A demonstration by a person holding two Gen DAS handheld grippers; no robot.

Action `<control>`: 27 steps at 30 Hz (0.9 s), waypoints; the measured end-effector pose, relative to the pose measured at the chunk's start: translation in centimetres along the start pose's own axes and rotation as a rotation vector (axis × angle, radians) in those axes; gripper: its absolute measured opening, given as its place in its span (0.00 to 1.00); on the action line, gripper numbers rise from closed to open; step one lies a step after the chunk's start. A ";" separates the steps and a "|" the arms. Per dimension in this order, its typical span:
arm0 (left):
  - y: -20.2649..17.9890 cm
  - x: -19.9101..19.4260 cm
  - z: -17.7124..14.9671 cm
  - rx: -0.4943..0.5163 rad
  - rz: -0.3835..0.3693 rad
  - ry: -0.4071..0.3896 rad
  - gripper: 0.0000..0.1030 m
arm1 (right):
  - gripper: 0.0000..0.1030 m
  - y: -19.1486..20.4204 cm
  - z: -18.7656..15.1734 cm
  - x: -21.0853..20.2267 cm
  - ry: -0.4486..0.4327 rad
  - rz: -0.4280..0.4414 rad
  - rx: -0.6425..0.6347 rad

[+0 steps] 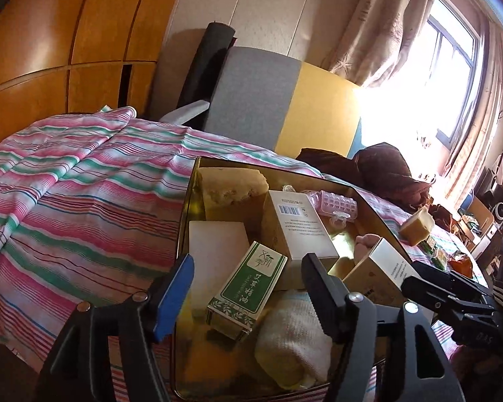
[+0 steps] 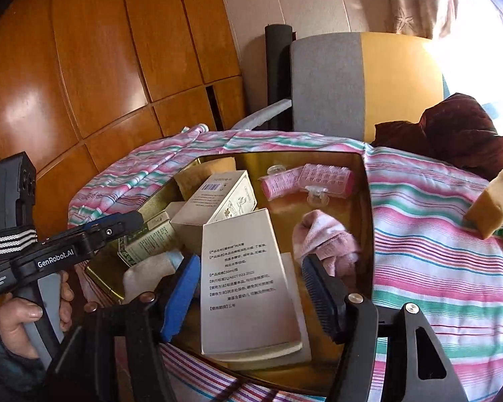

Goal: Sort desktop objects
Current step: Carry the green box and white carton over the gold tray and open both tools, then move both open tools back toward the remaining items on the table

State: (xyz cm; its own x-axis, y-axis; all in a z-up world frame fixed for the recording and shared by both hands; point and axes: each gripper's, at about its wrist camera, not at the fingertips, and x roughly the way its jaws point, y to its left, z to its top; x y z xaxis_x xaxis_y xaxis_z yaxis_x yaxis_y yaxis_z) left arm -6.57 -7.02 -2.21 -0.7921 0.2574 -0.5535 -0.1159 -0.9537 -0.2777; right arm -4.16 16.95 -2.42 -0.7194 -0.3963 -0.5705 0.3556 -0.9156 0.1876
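While I look down the left wrist camera, my left gripper hangs with its fingers apart over the gold tin on the striped bedspread, the green-and-white box lying between them, untouched as far as I can tell, among a barcoded white box, a pink hair roller and a cream cloth. Through the right wrist camera, my right gripper is spread open around the tall printed carton in the same tin, beside a pink cloth, while a tan block lies out on the bedspread.
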 end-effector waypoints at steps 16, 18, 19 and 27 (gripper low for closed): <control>-9.0 -1.5 -1.9 0.223 -0.307 0.083 0.64 | 0.75 -5.2 -2.7 -5.8 -0.087 -0.082 0.098; -10.0 -1.4 -2.4 0.242 -0.315 0.099 0.64 | 0.75 -5.4 -3.2 -6.2 -0.091 -0.107 0.088; -10.4 -1.4 -2.6 0.251 -0.320 0.106 0.64 | 0.75 -5.5 -3.5 -6.3 -0.092 -0.120 0.086; -13.6 -1.8 -4.1 0.279 -0.330 0.092 0.65 | 0.80 -9.7 -6.8 -8.7 -0.100 -0.235 0.155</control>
State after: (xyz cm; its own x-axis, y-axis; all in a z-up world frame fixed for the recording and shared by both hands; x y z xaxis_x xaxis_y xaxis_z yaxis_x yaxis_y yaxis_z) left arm -1.07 6.13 -0.65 -0.6306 0.5559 -0.5415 -0.5210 -0.8204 -0.2355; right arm 2.73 29.71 -4.71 -0.8290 -0.1702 -0.5327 0.0830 -0.9795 0.1837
